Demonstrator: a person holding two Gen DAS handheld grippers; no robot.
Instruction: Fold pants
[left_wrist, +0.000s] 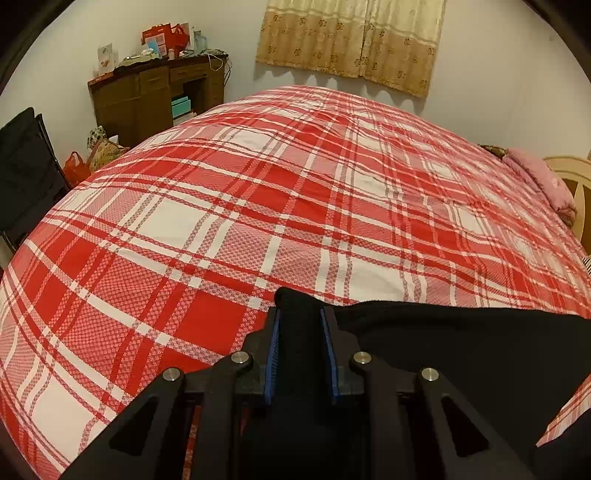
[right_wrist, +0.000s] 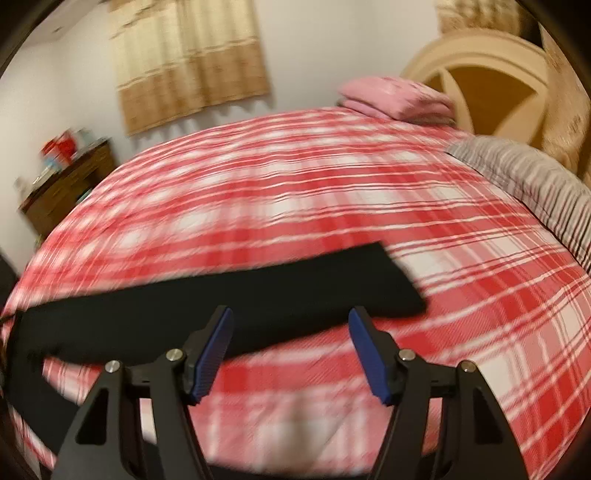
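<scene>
Gripping a bunched fold of the black knit fabric pants (left_wrist: 443, 343), the left gripper (left_wrist: 300, 321) has its blue-padded jaws drawn close, the cloth pinched between the pads and rising just past the tips. From that pinch the garment runs off to the right over the red-and-white plaid bed cover (left_wrist: 258, 206).

In the right wrist view the pants (right_wrist: 221, 306) lie as a long dark band across the near part of the plaid bed cover (right_wrist: 332, 192), one squared end showing toward the right. The right gripper (right_wrist: 291, 325) hangs above the band's near edge with its jaws partly open and nothing between the pads; the blur here prevents reading the cloth's folds or seams.

Judgement: the step in hand is securing a second hold before the first fold. To do it well, the right gripper should descend squarely over the near edge, take all layers in one bite, and close fully before any lift. The left hold should remain firm and level with the right, so the band lifts without twisting. Risk: a single-layer pinch would let the lower layer drag on the cover
</scene>
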